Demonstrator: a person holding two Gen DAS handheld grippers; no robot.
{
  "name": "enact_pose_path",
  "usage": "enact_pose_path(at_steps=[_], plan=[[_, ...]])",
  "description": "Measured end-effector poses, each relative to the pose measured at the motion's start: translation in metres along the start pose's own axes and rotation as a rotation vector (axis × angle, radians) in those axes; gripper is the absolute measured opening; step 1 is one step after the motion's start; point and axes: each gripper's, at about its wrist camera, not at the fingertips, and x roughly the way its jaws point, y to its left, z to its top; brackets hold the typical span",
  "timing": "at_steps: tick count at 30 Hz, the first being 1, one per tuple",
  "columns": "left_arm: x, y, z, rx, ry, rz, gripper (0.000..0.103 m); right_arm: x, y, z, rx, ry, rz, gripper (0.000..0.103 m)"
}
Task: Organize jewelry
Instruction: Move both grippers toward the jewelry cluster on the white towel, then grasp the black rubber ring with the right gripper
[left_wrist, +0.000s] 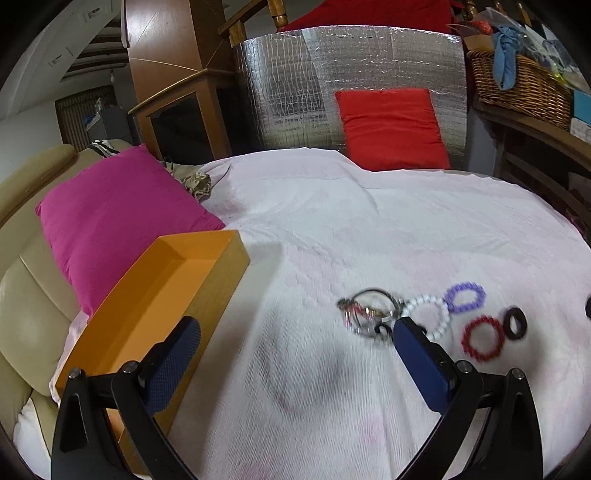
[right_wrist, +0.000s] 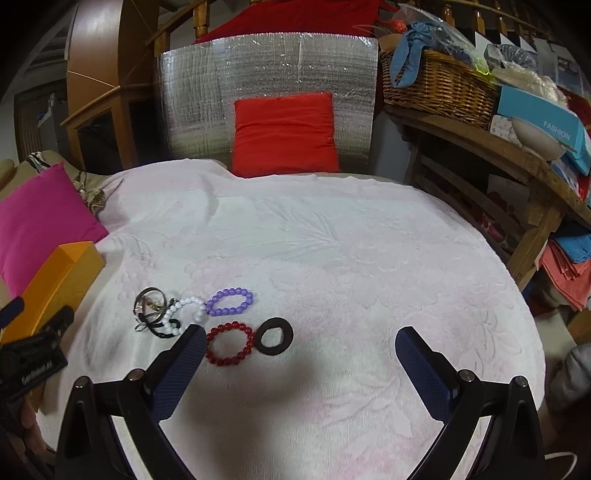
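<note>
Altogether three bead bracelets lie out, white (right_wrist: 188, 308), purple (right_wrist: 229, 301), red (right_wrist: 229, 343), plus one black ring (right_wrist: 274, 336); one orange box (left_wrist: 162, 291); both grippers (left_wrist: 295, 339) (right_wrist: 301, 345) gape wide, holding nothing.

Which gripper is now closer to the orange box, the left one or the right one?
Left. The left gripper has one finger right at the orange box, overlapping its near wall in view. The right gripper hangs over the white cloth near the bracelets, with the box far off to its left.
</note>
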Motion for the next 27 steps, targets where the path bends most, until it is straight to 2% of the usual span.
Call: enact_pose_path(at_steps=[8,11,27], plan=[[0.035,-0.012,0.007,-0.001,0.001,0.016,0.103,0.025,-0.003,0.004,0.001,0.033,-0.018,0.103],[0.046,-0.019,0.003,0.018,0.03,-0.008,0.103,0.031,-0.001,0.003,-0.003,0.045,-0.019,0.103],[0.056,-0.034,0.003,0.076,0.042,-0.024,0.103,0.047,0.011,0.001,-0.044,0.077,-0.002,0.103]])
